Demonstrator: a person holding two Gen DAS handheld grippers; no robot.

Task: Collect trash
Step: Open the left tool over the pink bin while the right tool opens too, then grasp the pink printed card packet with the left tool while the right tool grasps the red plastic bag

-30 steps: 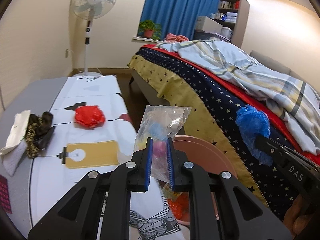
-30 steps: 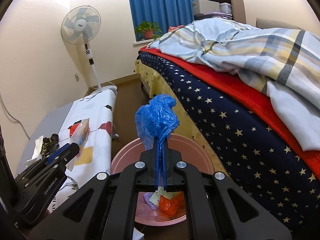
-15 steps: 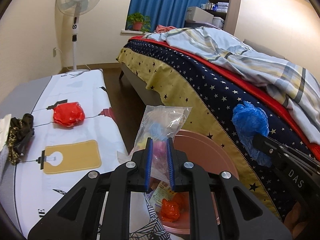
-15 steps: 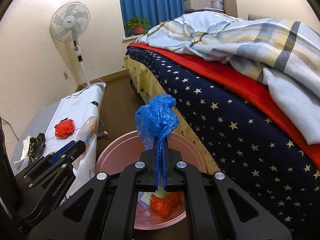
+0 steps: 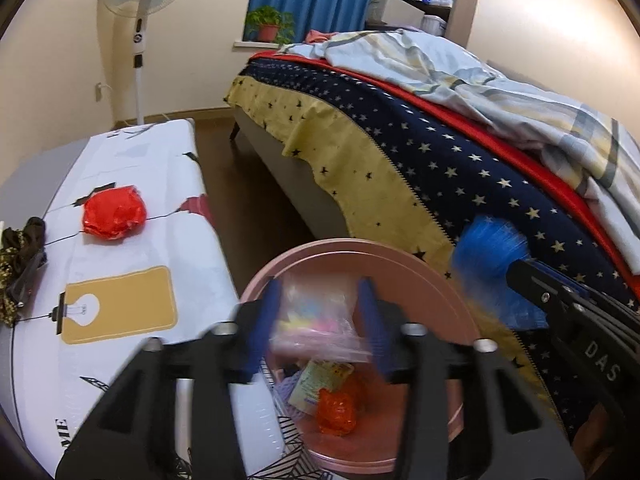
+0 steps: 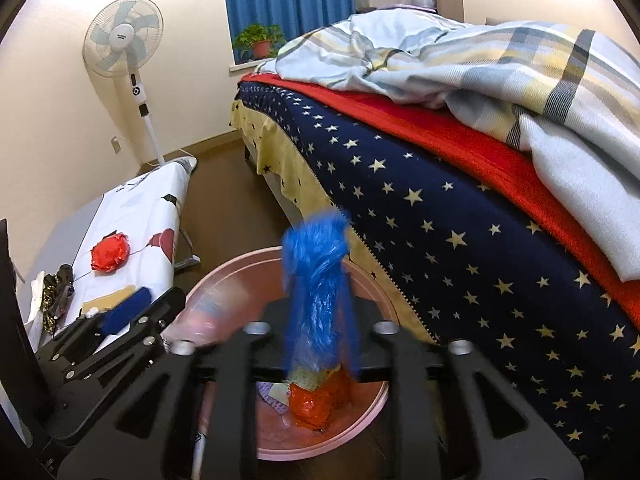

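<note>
pink plastic basin (image 5: 448, 276) already holds scraps; my left gripper (image 5: 320, 328) spread around a clear plastic bag (image 5: 316, 320), my right gripper (image 6: 320, 340) seemingly releasing crumpled blue plastic (image 6: 316, 280); a red wad (image 5: 114, 215) waits on the left worktop (image 5: 160, 184).

The clear bag (image 5: 316, 320) is thin, glossy plastic film, and the blue bag (image 6: 318, 280) is crinkled, shiny plastic. The pink basin (image 5: 400, 256) looks smooth, matt plastic. Each hand-held gripper (image 5: 320, 328) (image 6: 318, 344) is matt black plastic with bright metal screws. The red wrapper (image 5: 114, 216) shines like foil. The table (image 5: 160, 184) wears printed cloth; the bed (image 6: 460, 208) carries woven blankets.
</note>
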